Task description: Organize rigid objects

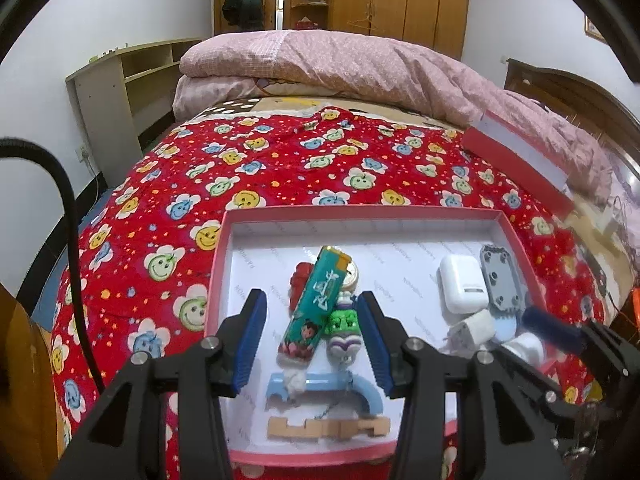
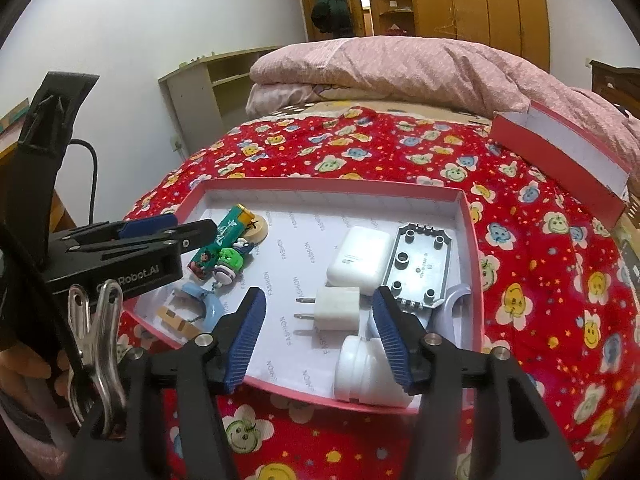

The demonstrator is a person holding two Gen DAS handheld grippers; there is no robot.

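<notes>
A pink-rimmed box [image 1: 224, 240] [image 2: 470, 240] lies on the bed and holds small objects. My left gripper [image 1: 312, 320] is open above the box's left part, its jaws on either side of a teal lighter [image 1: 316, 308] and a green toy figure [image 1: 344, 328]. A blue plastic piece [image 1: 320, 386] and a wooden block [image 1: 328, 426] lie below them. My right gripper [image 2: 320, 320] is open above the box's near right part, around a white plug adapter [image 2: 336, 308]. A white earbud case [image 2: 358, 260], a grey plastic part [image 2: 416, 268] and a white bottle [image 2: 360, 376] lie close by.
The box lid [image 2: 560, 152] rests at the far right of the red patterned bedspread [image 1: 280, 160]. A folded pink quilt [image 1: 320, 64] lies at the bed's far end. A shelf unit [image 1: 120, 92] stands at the left wall. A metal clip [image 2: 96, 320] hangs near the left gripper's body.
</notes>
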